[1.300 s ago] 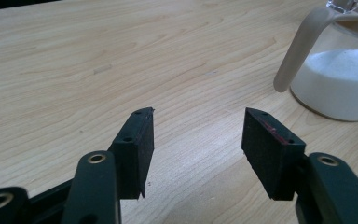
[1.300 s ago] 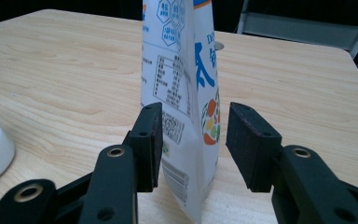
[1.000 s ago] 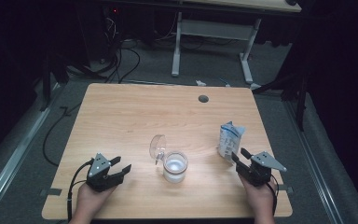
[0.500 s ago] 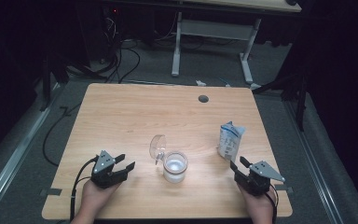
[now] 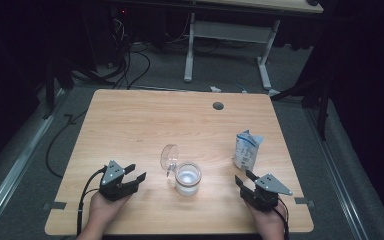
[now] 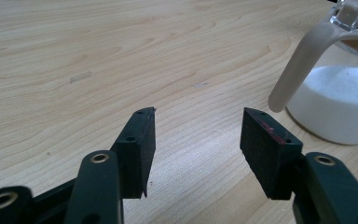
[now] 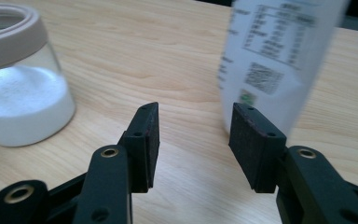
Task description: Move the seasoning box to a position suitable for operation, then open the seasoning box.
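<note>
High view: clear glass jar of white powder (image 5: 188, 178) sits at table centre-front with flip lid open. White printed pouch (image 5: 246, 150) stands at its 2 o'clock. Left gripper (image 5: 133, 177) and right gripper (image 5: 243, 178) both released, nothing between jaws

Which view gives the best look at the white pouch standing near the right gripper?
The high view: the white pouch shows whole, upright on the table, apart from the right gripper. The right gripper view shows its printed lower part close but blurred and cropped, just beyond the open jaws.
</note>
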